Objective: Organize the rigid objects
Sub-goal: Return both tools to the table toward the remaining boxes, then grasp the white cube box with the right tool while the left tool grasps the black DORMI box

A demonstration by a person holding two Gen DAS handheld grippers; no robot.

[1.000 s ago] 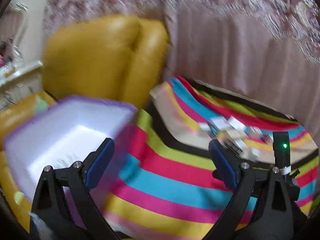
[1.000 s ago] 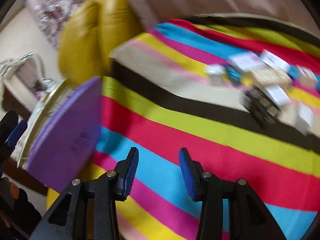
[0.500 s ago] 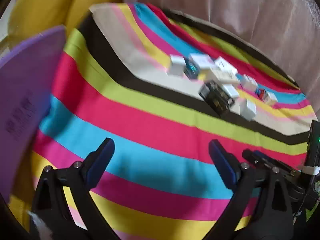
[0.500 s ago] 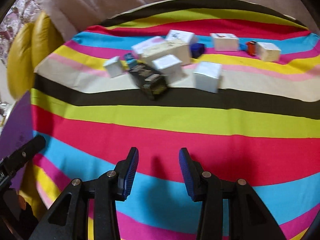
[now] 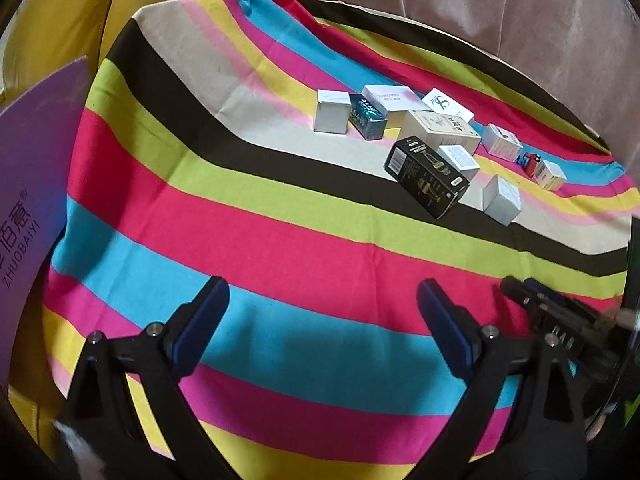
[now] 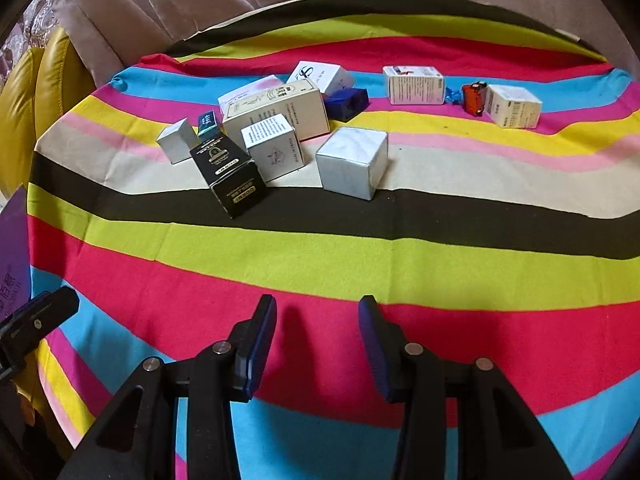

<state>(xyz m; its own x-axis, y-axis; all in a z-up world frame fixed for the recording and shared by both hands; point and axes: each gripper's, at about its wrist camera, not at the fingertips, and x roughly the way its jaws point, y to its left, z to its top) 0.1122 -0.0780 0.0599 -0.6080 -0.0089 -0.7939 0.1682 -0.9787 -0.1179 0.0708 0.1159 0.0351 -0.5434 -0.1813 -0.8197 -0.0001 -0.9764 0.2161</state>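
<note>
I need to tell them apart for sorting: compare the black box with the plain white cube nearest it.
The black box is long, dark and printed with gold lettering; the plain white cube is squat, pale and unmarked. The black box touches other boxes; the cube stands apart. Both are cartons resting on the striped cloth.

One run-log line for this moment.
left hand-held gripper open, empty | right hand-held gripper open, empty | boxes untouched on striped cloth
</note>
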